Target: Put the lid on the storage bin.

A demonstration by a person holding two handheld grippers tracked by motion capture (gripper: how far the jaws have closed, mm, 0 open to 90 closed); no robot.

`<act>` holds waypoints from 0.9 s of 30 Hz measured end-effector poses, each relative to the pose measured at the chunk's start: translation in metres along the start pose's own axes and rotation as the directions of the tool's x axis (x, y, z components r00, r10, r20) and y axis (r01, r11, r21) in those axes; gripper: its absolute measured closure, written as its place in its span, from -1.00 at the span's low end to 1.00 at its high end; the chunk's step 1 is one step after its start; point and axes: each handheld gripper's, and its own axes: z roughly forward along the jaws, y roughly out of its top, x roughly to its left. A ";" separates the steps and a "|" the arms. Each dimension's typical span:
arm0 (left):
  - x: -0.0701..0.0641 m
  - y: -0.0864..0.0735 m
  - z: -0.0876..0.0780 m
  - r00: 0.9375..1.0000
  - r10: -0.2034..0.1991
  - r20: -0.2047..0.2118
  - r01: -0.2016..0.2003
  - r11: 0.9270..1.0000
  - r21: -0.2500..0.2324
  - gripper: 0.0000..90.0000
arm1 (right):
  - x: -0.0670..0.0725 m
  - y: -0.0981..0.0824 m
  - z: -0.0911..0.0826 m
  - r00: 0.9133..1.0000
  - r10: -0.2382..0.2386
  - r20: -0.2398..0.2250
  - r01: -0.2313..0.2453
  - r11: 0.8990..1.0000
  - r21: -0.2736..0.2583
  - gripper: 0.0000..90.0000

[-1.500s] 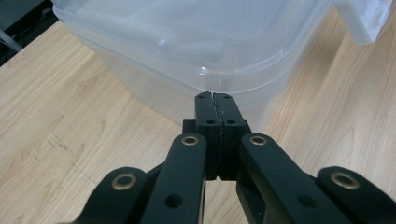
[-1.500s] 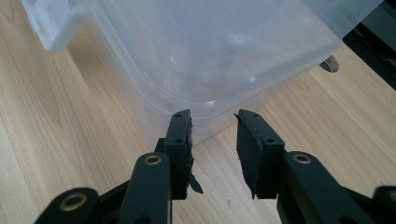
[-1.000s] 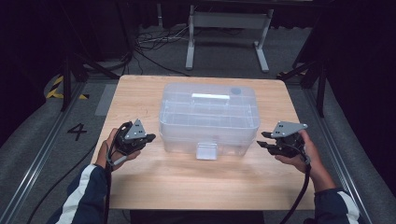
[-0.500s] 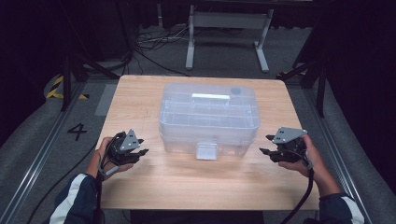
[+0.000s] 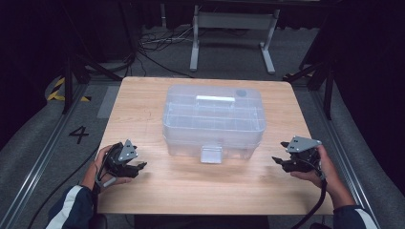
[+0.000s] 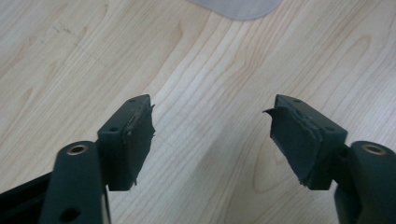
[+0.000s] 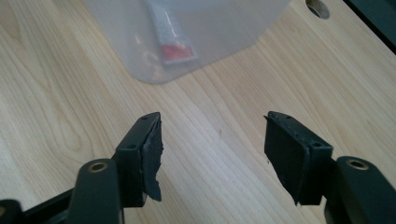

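Observation:
A clear plastic storage box (image 5: 213,121) with a lid, a top handle and a front latch (image 5: 211,154) stands in the middle of the wooden table (image 5: 191,191). My left gripper (image 5: 138,167) rests low at the table's front left, apart from the box. Its jaws have just been opening and stand open over bare wood (image 6: 212,123), with a corner of the box (image 6: 238,5) at the top edge. My right gripper (image 5: 277,161) sits at the front right, also clear of the box. Its jaws have just been opening too, open and empty (image 7: 212,137), facing the box's rounded corner (image 7: 187,42).
The table's right edge has a round hole (image 7: 317,8) near the box. Grey floor with a painted "4" (image 5: 79,134) lies to the left. A metal stand (image 5: 229,38) and cables sit beyond the table's far edge.
Both hands have drawn back from the box sides toward the table's front and sunk lower. Both pairs of jaws stand wider than before.

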 end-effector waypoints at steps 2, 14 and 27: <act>0.000 -0.004 0.000 1.000 -0.006 0.004 0.006 1.000 0.002 -0.41 | -0.001 -0.006 0.000 1.000 0.013 -0.007 -0.013 1.000 -0.001 -0.19; -0.002 -0.027 -0.003 0.998 -0.041 0.039 0.041 0.999 -0.005 -0.56 | -0.001 -0.052 -0.005 0.992 0.122 -0.021 -0.122 0.992 -0.007 -0.33; 0.007 -0.064 -0.001 0.970 -0.211 0.123 0.220 0.973 -0.068 -0.59 | 0.000 -0.100 -0.003 0.945 0.327 0.006 -0.327 0.944 -0.053 -0.50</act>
